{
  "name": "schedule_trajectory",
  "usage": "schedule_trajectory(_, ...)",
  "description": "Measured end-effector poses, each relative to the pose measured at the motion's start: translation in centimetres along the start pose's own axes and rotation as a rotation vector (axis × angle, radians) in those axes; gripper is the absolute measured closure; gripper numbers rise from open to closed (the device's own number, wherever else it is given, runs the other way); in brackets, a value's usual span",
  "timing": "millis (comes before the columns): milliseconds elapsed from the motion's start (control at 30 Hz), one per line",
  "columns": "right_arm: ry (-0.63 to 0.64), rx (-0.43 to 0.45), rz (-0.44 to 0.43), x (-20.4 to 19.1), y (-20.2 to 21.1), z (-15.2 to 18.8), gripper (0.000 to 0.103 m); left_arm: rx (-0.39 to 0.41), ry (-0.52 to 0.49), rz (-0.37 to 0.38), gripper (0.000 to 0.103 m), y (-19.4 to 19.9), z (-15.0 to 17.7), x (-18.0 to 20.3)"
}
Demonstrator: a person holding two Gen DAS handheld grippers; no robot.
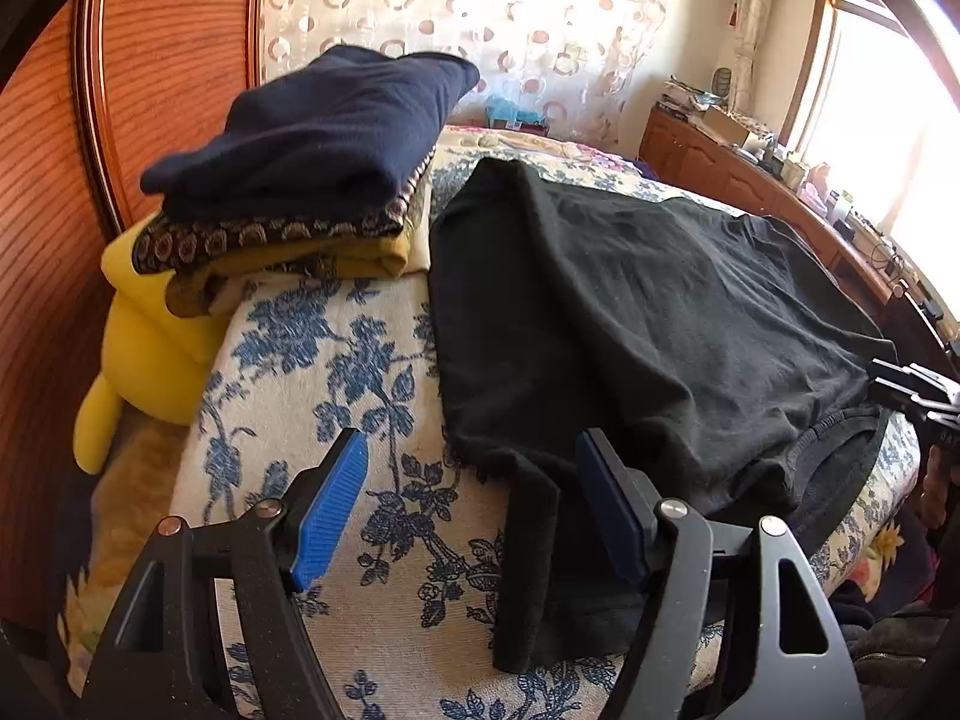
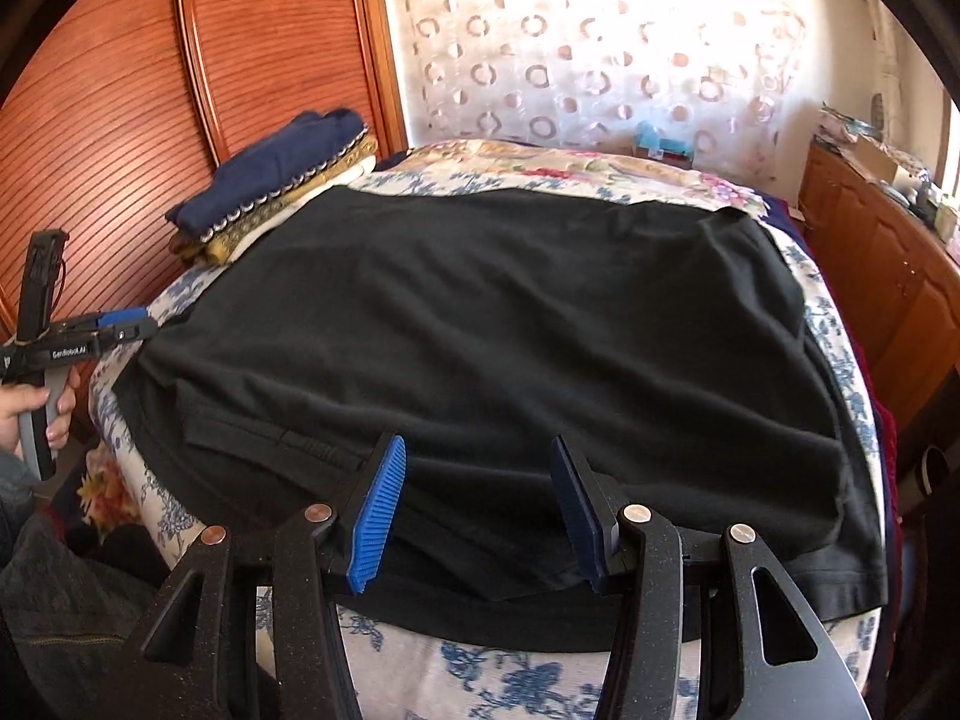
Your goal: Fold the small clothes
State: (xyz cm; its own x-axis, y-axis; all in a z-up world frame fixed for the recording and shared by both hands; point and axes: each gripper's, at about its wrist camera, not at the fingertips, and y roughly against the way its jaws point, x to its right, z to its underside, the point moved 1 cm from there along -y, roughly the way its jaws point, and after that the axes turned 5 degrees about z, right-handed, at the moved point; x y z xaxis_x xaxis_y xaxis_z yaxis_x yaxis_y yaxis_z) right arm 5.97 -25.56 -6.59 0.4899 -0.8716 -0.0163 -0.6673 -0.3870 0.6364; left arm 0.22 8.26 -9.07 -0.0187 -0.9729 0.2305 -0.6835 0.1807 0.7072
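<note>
Black shirt [image 2: 480,324] spread flat on bed [image 2: 522,678]. Soft, light, probably easy to wrinkle; best taken by sleeve or near hem. Left gripper [image 1: 474,516] wide apart, empty; right gripper [image 2: 477,510] half apart, gripping nothing.

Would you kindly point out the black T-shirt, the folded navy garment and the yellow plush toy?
black T-shirt [image 2: 480,312]: right wrist view, middle of its spread body.
folded navy garment [image 1: 324,132]: left wrist view, its top face.
yellow plush toy [image 1: 150,354]: left wrist view, its body.

The shirt [image 2: 480,312] is plain black. The bed cover [image 1: 336,360] is cream with blue flowers. A navy garment [image 1: 324,132] tops the stack.
</note>
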Motion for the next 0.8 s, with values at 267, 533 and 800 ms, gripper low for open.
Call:
schedule_trajectory(267,0.011,-0.045,0.015,0.3,0.5,1.5,0.051,0.007,0.013,0.047,0.03,-0.1,0.1,0.5)
schedule_trajectory(533,0.029,-0.068,0.065,-0.5,0.4,2.1,0.055,0.006,0.02,0.068,0.03,-0.1,0.0,0.9)
schedule_trajectory(800,0.072,-0.084,0.087,-1.3,0.7,2.6,0.087,0.001,0.036,0.105,0.03,-0.4,0.0,1.1)
